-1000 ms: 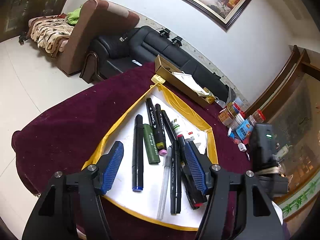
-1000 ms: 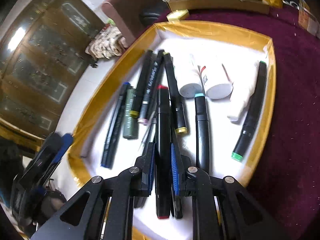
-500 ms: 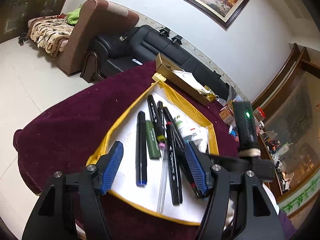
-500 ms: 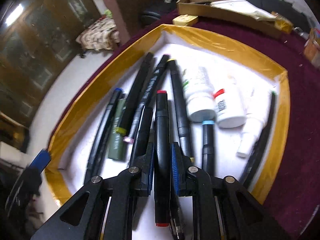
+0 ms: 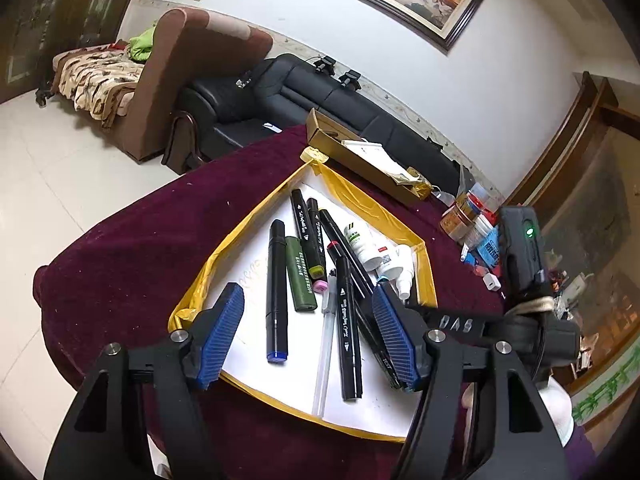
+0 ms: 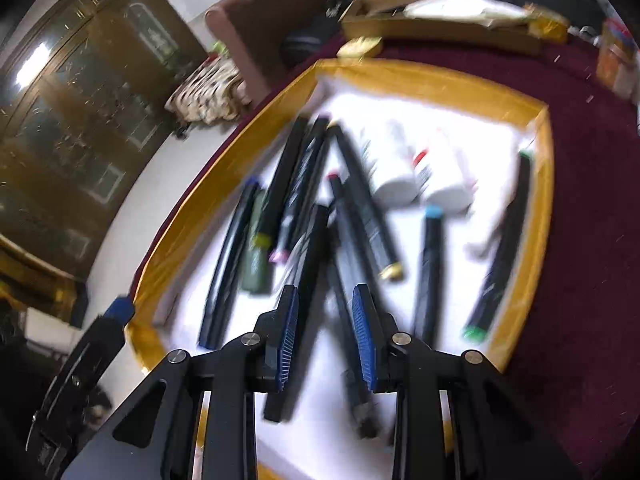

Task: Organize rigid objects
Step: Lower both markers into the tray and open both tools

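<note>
Black markers (image 5: 349, 320) lie flat, fanned lengthwise across the white, yellow-rimmed tray (image 5: 236, 236); a blue-tipped marker (image 5: 277, 292) and green tube (image 5: 300, 280) at 9 o'clock, two white bottles (image 5: 366, 242) at 2 o'clock, a clear pen (image 5: 325, 344) centrally.

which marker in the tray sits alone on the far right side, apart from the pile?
The green-capped marker, lying along the tray's right wall. The white bottles and the blue-capped marker separate it from the crowded black markers on the left.
</note>
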`<state>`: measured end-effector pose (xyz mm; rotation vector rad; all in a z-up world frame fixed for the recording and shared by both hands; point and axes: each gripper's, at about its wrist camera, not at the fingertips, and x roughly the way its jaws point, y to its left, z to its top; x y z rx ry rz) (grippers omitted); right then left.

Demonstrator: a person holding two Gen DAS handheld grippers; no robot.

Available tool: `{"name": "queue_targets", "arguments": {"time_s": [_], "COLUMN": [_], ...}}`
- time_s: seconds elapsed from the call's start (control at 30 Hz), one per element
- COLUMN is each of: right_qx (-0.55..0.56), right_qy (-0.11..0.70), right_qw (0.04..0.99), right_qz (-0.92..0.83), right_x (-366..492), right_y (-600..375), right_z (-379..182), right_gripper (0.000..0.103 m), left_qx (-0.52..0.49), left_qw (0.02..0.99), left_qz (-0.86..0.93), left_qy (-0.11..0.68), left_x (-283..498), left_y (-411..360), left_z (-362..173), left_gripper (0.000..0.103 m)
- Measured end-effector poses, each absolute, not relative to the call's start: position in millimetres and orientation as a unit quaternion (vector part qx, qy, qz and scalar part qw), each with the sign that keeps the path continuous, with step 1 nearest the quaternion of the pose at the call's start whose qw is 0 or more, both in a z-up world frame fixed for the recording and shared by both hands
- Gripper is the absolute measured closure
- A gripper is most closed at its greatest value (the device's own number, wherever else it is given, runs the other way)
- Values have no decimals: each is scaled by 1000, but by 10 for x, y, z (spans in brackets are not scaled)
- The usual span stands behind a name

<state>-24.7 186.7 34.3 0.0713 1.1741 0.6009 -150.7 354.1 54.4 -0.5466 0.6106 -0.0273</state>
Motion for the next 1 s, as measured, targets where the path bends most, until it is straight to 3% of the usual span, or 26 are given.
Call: {"name": "queue_targets", "arguments": {"time_s": [0.13,0.3,0.43,0.6,0.63,0.7,0.73,0.77,0.8,0.9,1.0], "right_qx": [54,-41,-53,-22,-26,-35,-37,-37,-37,-42,-10], "right_qy": [554,536,505,393,354,270,236,211,183,180,216], "right_qw": [771,791,818,886,907,947,961,969,978,982,976], "right_qz": [308,292,270,244,225,171,143,120,94,32,0], "right_x": [-300,-417,-456,-684,-805,-1055,-1135,-1197,-1260,-1229,-1177], "right_y": [1954,2141,2010,1432,1299,1003,880,761,644,314,-104], "right_z": [263,288,446,1005,1119,1279,1310,1311,1313,1241,1101], "right_gripper": [77,76,76,75,68,36,8,1,1,1,1], "left_qx": [-259,-254,-232,-178,-165,-131,-118,-115,-126,-210,-161], "left_qw": [920,921,929,947,951,961,967,971,971,935,926], "left_qz": [-5,-2,2,10,16,31,33,15,-10,-125,-110], "left_qy": [293,295,289,269,262,240,226,207,201,257,324], "left_x": [-1542,-1549,-1564,-1587,-1596,-1642,-1670,-1696,-1690,-1444,-1252], "left_y": [3531,3505,3425,3226,3173,3025,2938,2831,2781,2610,2200], "left_z": [578,596,658,812,848,939,991,1051,1077,977,878], "left_gripper": [37,37,36,34,32,24,21,12,0,0,0]}}
